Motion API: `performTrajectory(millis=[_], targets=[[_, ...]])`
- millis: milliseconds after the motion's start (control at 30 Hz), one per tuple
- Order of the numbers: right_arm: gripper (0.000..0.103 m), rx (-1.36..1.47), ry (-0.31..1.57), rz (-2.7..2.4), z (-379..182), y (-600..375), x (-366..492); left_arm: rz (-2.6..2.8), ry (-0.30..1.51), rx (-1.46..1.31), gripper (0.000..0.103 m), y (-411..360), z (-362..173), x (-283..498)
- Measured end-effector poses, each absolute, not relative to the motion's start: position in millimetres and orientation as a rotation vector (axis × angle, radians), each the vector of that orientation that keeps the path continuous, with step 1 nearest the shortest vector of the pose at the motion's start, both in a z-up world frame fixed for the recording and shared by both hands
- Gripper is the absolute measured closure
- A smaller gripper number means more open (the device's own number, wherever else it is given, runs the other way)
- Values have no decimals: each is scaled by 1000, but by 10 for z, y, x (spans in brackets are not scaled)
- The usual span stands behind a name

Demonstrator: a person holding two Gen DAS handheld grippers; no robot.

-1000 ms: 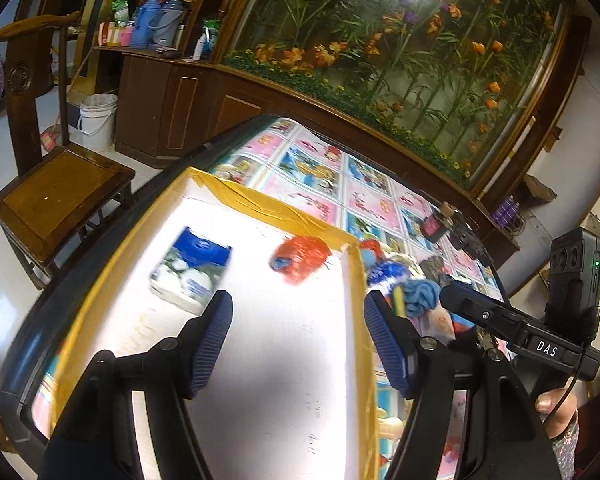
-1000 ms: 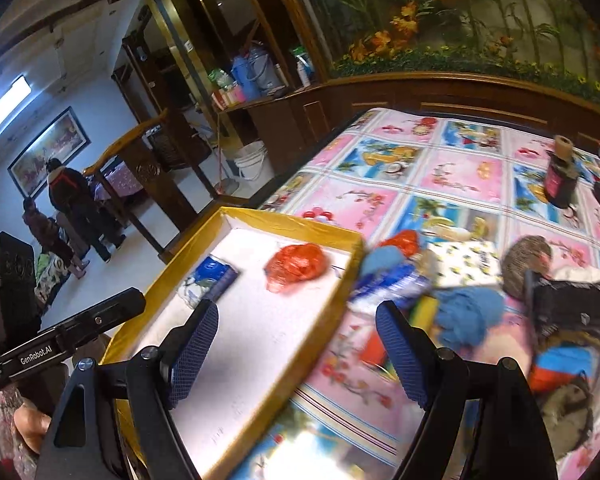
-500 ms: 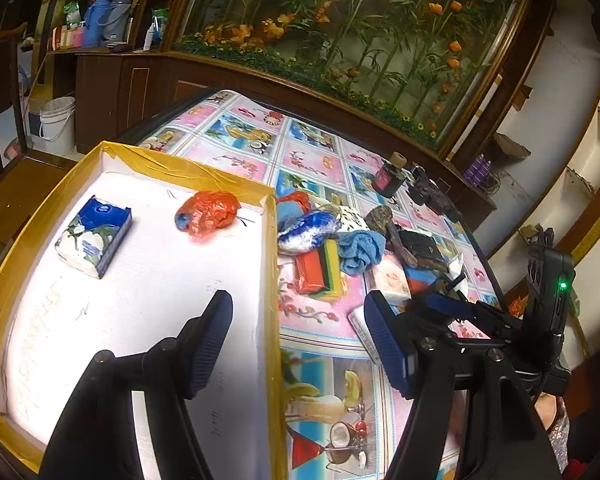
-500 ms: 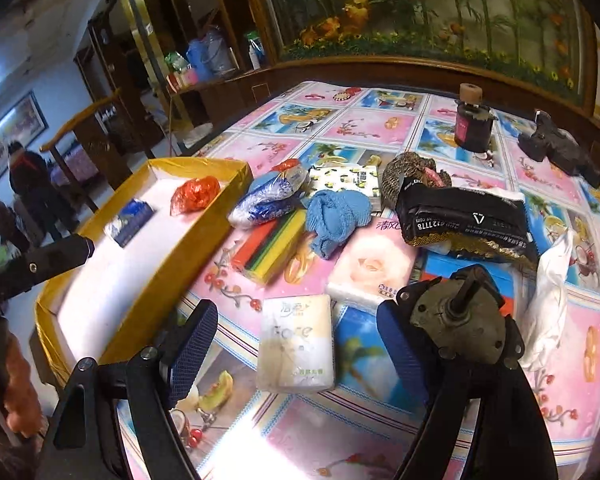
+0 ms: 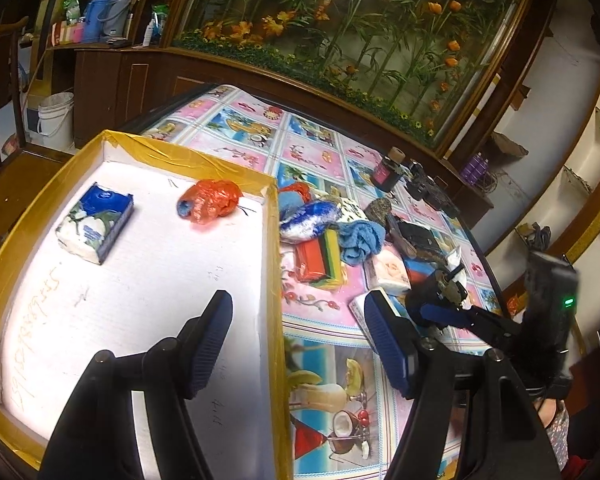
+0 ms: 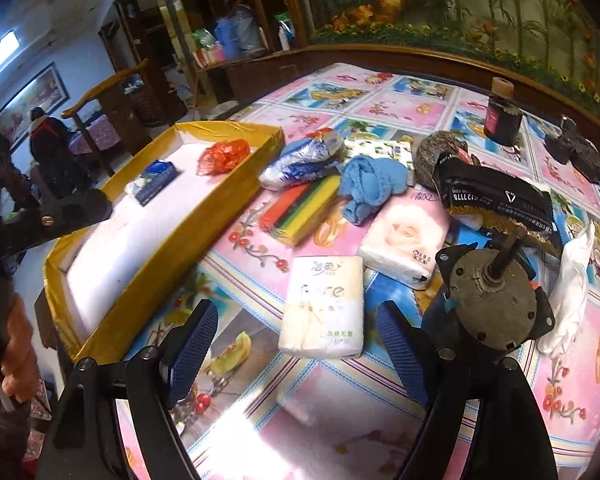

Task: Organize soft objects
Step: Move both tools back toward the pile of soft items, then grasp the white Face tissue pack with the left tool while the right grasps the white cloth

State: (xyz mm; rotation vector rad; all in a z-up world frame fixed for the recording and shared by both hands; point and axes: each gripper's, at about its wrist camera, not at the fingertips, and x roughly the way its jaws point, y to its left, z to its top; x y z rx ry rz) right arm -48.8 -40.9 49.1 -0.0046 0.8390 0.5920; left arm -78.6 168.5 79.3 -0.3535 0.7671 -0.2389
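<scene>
Both the left gripper [image 5: 298,344] and right gripper [image 6: 298,354] hang empty with jaws apart. Beside the yellow tray [image 6: 172,236], a cream tissue pack [image 6: 322,306] lies just ahead of the right jaws, a grey motor [image 6: 494,306] crowding its right. Inside the tray lie a blue tissue pack [image 5: 96,222] and an orange bag [image 5: 210,200].

My left gripper [image 5: 298,344] straddles the tray's [image 5: 274,240] right wall. In the tray lie 2 things: a tissue pack [image 5: 96,226] left, a crumpled bag [image 5: 210,200] right. My right gripper [image 6: 296,354] hangs over the table [image 6: 260,432], another tissue pack [image 6: 322,306] between its jaws, untouched, a motor [image 6: 492,302] to its right.
</scene>
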Motion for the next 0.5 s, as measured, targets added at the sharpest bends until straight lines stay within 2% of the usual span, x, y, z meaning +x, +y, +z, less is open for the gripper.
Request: performTrajectory(millis=[300,400,500], targets=[[18,176,636,486,1055,-1240,-610,-341,856,-315,35,1141,673,-682],[18,242,646,330,1029,-1618,-467,-356,901,-297,34,915,619,-611],[18,292,685,163,891,-1962,-292,-341,953,-263,28,672,518,-512]])
